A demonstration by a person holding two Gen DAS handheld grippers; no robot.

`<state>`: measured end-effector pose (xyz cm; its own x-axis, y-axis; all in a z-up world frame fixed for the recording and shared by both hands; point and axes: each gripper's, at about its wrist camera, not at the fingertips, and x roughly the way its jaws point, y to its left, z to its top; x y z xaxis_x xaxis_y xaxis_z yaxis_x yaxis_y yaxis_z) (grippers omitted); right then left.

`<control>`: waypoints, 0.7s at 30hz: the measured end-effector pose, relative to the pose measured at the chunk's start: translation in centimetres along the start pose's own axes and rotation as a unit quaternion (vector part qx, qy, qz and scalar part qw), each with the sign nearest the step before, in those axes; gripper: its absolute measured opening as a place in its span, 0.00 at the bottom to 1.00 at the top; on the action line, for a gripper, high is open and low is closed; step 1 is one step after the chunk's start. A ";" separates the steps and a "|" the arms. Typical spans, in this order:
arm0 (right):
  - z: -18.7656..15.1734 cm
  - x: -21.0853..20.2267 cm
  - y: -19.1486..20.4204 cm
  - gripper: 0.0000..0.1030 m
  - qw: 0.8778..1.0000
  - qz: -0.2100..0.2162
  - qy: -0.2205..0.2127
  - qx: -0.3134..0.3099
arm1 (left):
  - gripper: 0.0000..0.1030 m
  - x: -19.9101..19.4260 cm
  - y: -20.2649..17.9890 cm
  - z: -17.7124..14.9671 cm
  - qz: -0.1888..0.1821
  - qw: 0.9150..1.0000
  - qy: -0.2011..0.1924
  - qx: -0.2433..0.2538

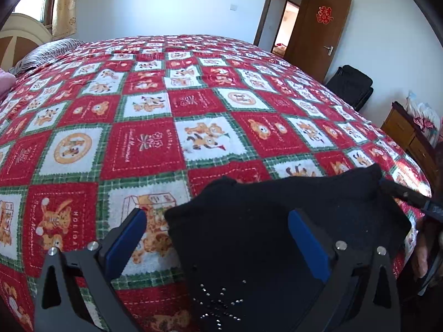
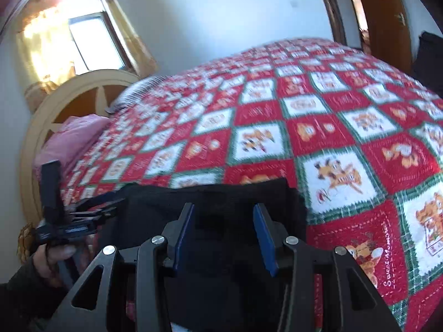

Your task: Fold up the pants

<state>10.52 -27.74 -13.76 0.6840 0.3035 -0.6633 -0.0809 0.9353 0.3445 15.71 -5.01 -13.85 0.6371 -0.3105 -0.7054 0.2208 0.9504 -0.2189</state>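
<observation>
The black pants (image 1: 277,221) lie folded into a compact bundle at the near edge of the bed, with a rhinestone pattern showing at the front. My left gripper (image 1: 218,238) is open, its blue pads (image 1: 127,238) standing wide over the bundle's left edge. The right gripper's tip (image 1: 409,196) shows at the bundle's right side. In the right wrist view the pants (image 2: 221,199) lie just ahead of my right gripper (image 2: 224,232), which is open with nothing between its blue pads (image 2: 265,238). The left gripper (image 2: 83,213) shows at the left, held by a hand.
A red, white and green patchwork blanket (image 1: 144,149) covers the bed. A striped pillow (image 1: 47,52) and a pink pillow (image 2: 72,138) lie by the headboard (image 2: 83,88). A wooden door (image 1: 318,30), a black bag (image 1: 351,85) and a wooden cabinet (image 1: 409,138) stand beyond the bed.
</observation>
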 end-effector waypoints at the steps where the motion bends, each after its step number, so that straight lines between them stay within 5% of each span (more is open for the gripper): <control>1: -0.1 0.3 -0.5 0.44 1.000 0.006 0.008 0.007 | 1.00 0.1 0.1 0.0 -0.002 1.000 0.002 -0.001; 8: -0.1 -0.1 -1.5 0.44 0.999 0.037 0.007 0.022 | 1.00 0.2 0.2 -0.2 -0.003 1.000 0.007 -0.009; 15: -1.7 -4.0 0.5 0.50 0.999 0.007 -0.027 -0.018 | 1.00 -1.2 -0.1 -0.8 -0.003 1.000 0.003 -0.004; 21: -4.4 -4.3 1.4 0.51 0.999 -0.009 0.007 -0.053 | 1.00 -2.7 -1.0 -1.9 -0.020 1.000 0.003 0.010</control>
<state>4.33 -26.93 -13.33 0.6754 0.2885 -0.6787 -0.1452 0.9543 0.2612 12.40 -5.08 -12.99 0.6229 -0.3483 -0.7005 0.2615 0.9366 -0.2332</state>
